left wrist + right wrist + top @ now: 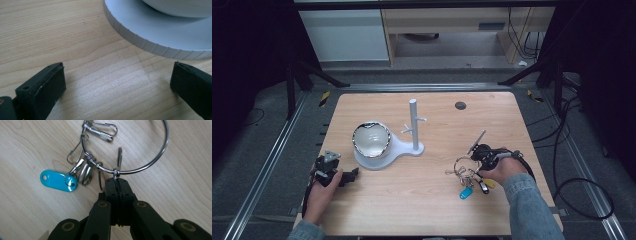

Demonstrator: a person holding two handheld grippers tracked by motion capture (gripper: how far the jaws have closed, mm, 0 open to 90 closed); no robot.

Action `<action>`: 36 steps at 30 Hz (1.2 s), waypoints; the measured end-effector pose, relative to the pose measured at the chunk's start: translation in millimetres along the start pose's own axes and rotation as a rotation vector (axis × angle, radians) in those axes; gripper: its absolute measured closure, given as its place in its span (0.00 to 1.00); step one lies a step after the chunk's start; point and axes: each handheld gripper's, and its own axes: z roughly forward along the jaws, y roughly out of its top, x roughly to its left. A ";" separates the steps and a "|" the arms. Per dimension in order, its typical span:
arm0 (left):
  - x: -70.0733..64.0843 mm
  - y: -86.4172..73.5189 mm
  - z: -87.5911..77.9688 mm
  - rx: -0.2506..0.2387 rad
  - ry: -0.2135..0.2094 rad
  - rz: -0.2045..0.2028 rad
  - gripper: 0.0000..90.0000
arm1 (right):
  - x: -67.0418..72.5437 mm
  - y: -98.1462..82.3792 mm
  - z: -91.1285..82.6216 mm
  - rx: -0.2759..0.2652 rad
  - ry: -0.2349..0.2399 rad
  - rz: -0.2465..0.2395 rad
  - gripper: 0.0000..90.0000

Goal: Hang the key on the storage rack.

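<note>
Key ring pinched at the lower right, peg stand up and to its left

The key ring lies flat on the bench at the lower right of the high view, its blue tag and clips toward the frame's bottom; the right tool is fully closed on the ring's near edge. The white peg stand, likely the goal, rises at frame centre, up-left of the ring. The left tool rests spread wide, gripping nothing, beside the stand's base
</note>
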 end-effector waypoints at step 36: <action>-0.4 0.0 0.2 -0.003 -0.004 0.002 0.00 | -5.1 41.4 -83.0 -0.030 -0.083 -0.078 0.99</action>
